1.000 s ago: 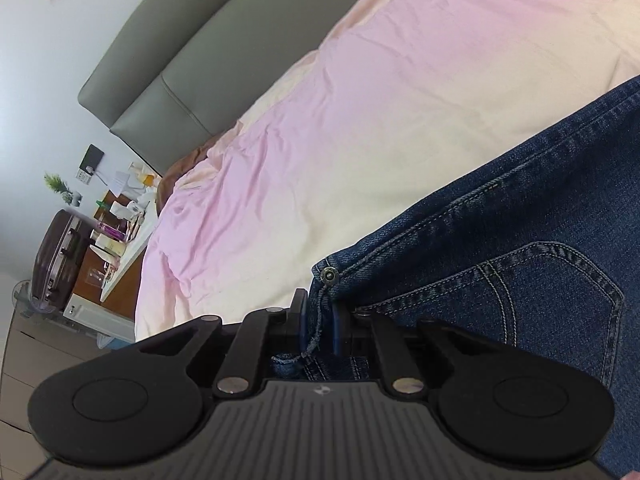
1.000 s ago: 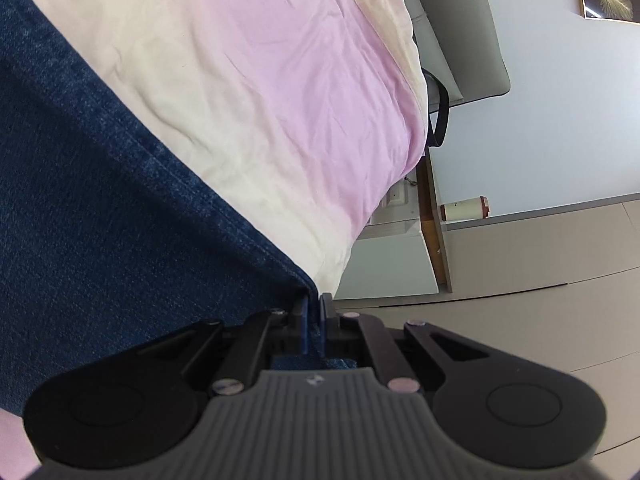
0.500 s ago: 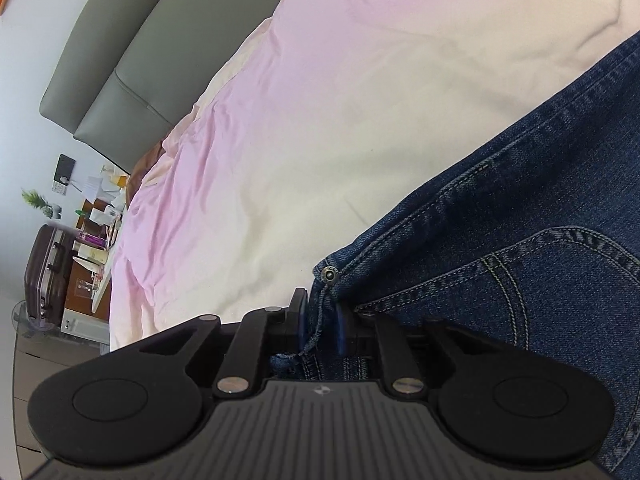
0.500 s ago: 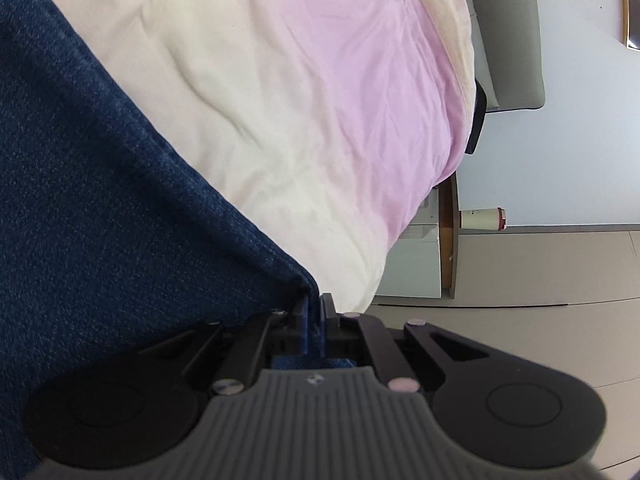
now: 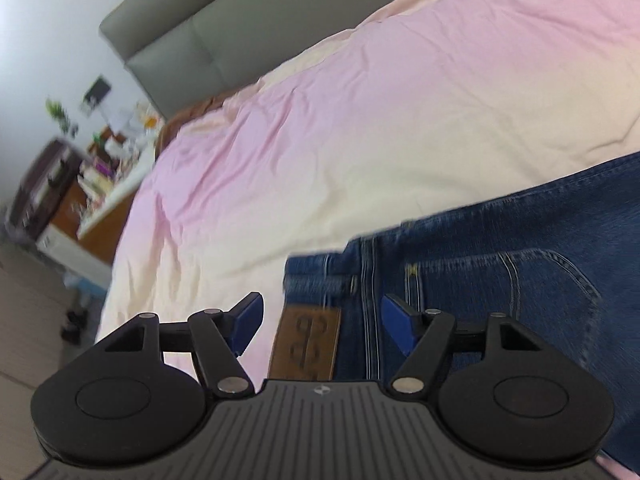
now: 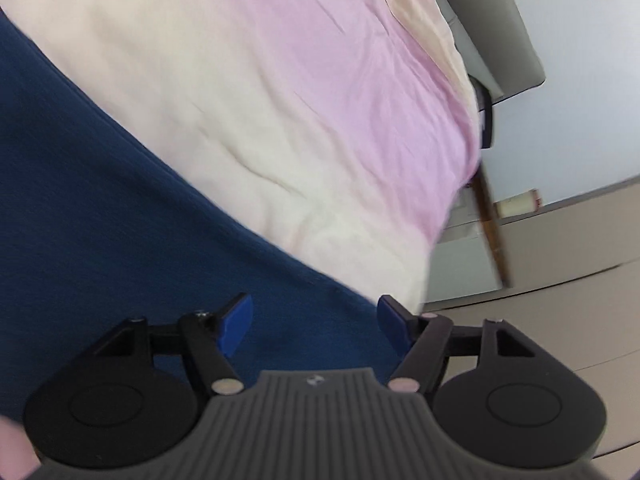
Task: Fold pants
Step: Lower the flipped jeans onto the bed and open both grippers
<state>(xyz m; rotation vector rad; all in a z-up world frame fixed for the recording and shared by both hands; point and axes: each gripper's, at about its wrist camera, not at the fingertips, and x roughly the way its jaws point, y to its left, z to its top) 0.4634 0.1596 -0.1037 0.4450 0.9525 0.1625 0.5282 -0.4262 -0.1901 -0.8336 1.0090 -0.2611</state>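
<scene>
Dark blue jeans (image 5: 500, 280) lie on the pink and cream bedcover (image 5: 360, 120). In the left wrist view their waistband with a brown leather patch (image 5: 306, 340) and a back pocket face up. My left gripper (image 5: 322, 322) hovers over that waistband, its jaws opening, blue pads apart and off the cloth. In the right wrist view the jeans (image 6: 100, 220) fill the lower left as a plain denim leg. My right gripper (image 6: 314, 320) is above its edge, jaws opening wide, denim lying below the gap but not pinched.
A grey padded headboard (image 5: 192, 44) stands at the far end of the bed. A cluttered bedside table (image 5: 108, 184) and a dark suitcase (image 5: 36, 188) are at the left. On the right are the bed edge, a wooden-edged cabinet (image 6: 488, 220) and beige floor (image 6: 560, 280).
Both grippers were shut on the jeans and have let go, jaws now wide apart. The waistband corner has dropped flat onto the bed, showing the leather patch. Both views are blurred by motion.
</scene>
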